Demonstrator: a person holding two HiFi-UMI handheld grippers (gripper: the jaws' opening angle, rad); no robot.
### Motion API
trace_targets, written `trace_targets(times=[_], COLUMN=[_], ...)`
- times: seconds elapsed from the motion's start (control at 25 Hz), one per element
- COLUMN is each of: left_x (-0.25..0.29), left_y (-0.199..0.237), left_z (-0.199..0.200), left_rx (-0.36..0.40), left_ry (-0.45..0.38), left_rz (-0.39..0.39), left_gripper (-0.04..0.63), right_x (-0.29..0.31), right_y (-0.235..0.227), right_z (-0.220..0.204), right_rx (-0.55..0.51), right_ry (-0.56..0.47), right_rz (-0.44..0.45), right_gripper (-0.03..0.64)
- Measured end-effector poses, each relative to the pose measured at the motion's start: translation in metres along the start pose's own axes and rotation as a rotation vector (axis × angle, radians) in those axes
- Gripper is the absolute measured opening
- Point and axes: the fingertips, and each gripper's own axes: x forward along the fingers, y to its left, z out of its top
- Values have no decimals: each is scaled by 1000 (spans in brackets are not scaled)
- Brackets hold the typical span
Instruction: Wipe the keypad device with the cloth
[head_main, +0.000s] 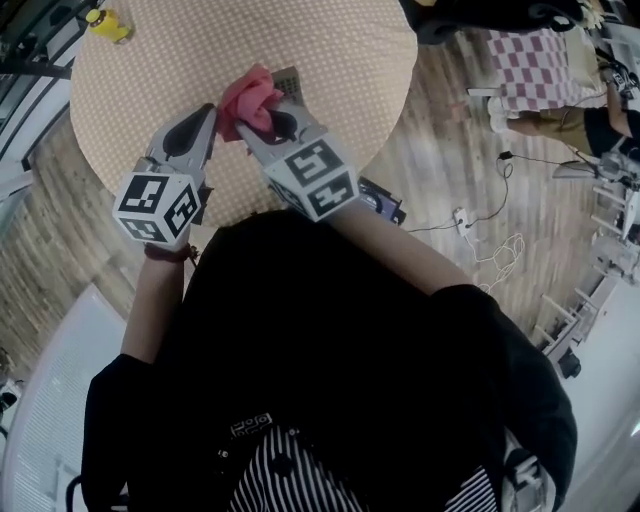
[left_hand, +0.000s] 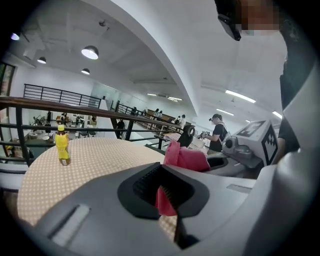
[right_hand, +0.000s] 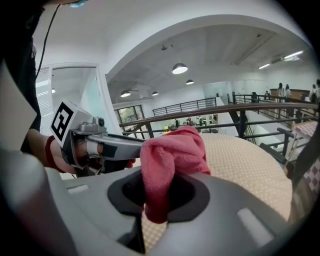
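Both jaws are clenched on the pink cloth (head_main: 250, 98): left gripper (head_main: 211, 112) on a corner, right gripper (head_main: 268, 128) on the bunch. Keypad device (head_main: 289, 82) sits mid-tabletop (head_main: 150, 70), just beyond the cloth. Wiping looks not yet started.

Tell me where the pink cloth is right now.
In the head view the pink cloth is bunched up over the round table, held by both the left gripper and the right gripper.
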Motion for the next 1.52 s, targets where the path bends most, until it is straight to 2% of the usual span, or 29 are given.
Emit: trace_targets(times=[0.4, 0.68, 0.8, 0.92, 1.04, 1.24, 1.52], left_x=[77, 122, 140, 154, 161, 167, 170], left_y=[31, 47, 47, 48, 50, 60, 61], left_z=[-35, -67, -84, -103, -122, -136, -140], left_rx=[35, 47, 28, 78, 78, 104, 70], left_ry=[170, 276, 322, 381, 429, 461, 464], left_rz=[0, 3, -10, -26, -29, -12, -1], left_gripper=[0, 0, 0, 0, 0, 0, 0], right_x=[42, 62, 65, 72, 79, 95, 99], right_y=[-41, -76, -80, -82, -86, -89, -91], right_z=[-43, -79, -99, -110, -125, -131, -132], right_rx=[90, 142, 149, 144, 130, 111, 134], right_ry=[63, 105, 135, 150, 188, 198, 189], right_rz=[28, 7, 24, 33, 42, 45, 0], right_gripper=[75, 75, 75, 75, 75, 75, 75])
